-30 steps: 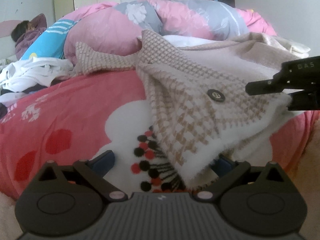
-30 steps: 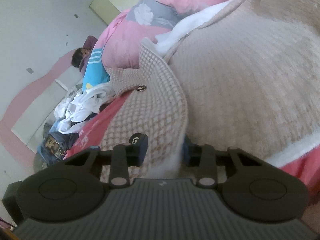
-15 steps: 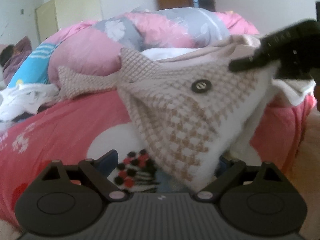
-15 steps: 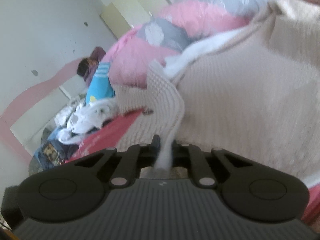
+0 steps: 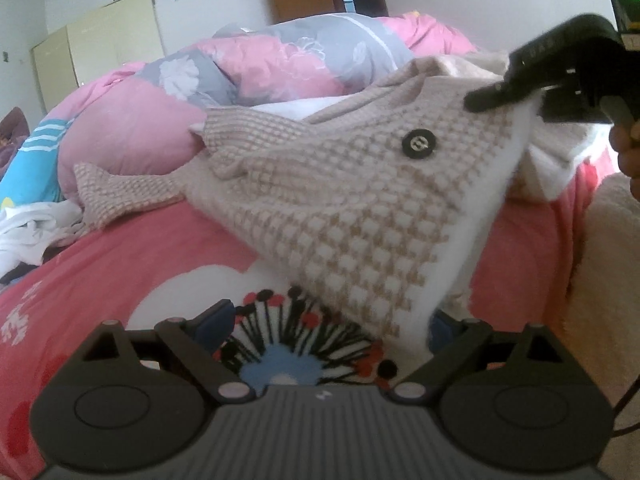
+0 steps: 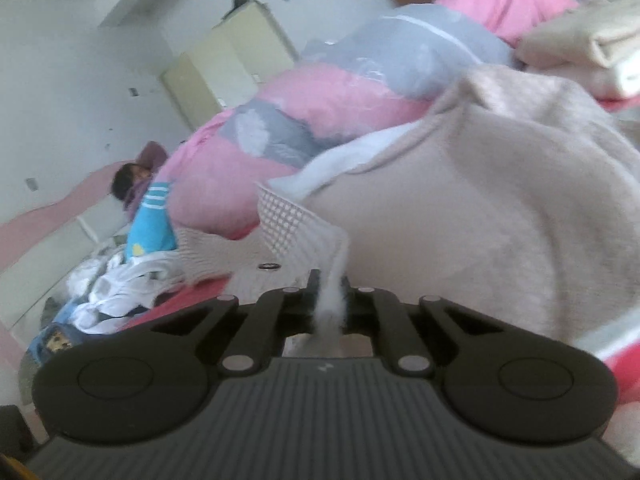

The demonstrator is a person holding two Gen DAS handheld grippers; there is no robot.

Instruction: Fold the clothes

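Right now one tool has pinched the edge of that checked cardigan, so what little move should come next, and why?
Probably close the left tool on the cardigan's lower edge. The right tool is already shut on the fluffy white edge and holds it off the pink bedspread, while the left one stands open with cloth only against its right finger.

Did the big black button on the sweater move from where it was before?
Yes. In the left wrist view the button has gone up and right, nearer the pink and grey quilt, as the right gripper lifts the sweater.
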